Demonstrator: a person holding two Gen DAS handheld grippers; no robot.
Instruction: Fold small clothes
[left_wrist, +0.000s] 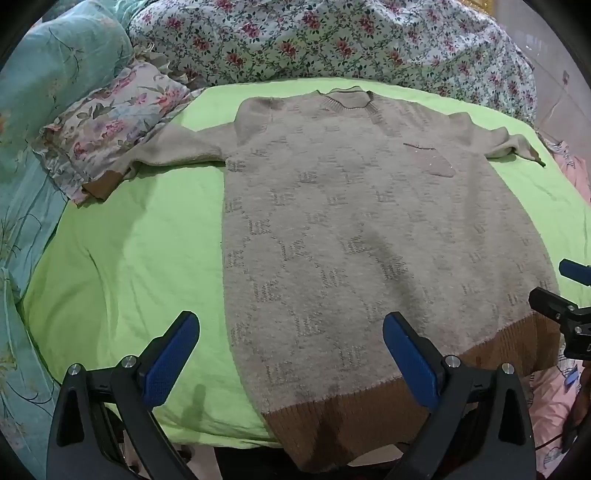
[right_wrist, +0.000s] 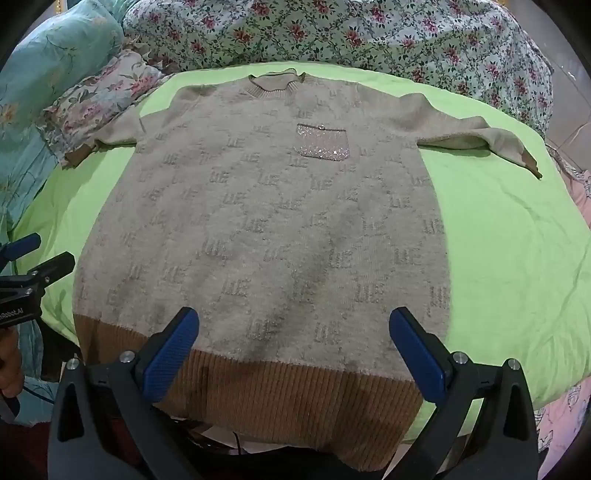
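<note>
A beige knit sweater (left_wrist: 369, 229) with a brown ribbed hem (right_wrist: 280, 391) lies flat and face up on a green sheet (left_wrist: 140, 251), sleeves spread to both sides. It has a sparkly chest pocket (right_wrist: 321, 143). My left gripper (left_wrist: 290, 354) is open and empty, hovering over the sweater's lower left edge near the hem. My right gripper (right_wrist: 293, 350) is open and empty above the middle of the hem. The right gripper also shows at the right edge of the left wrist view (left_wrist: 565, 295), and the left one at the left edge of the right wrist view (right_wrist: 33, 258).
A floral quilt (left_wrist: 332, 40) is bunched behind the sheet. A floral pillow (left_wrist: 110, 122) and a teal blanket (left_wrist: 44, 74) lie to the left, under the left sleeve's cuff (left_wrist: 105, 184). Pink fabric (right_wrist: 569, 413) lies at the right.
</note>
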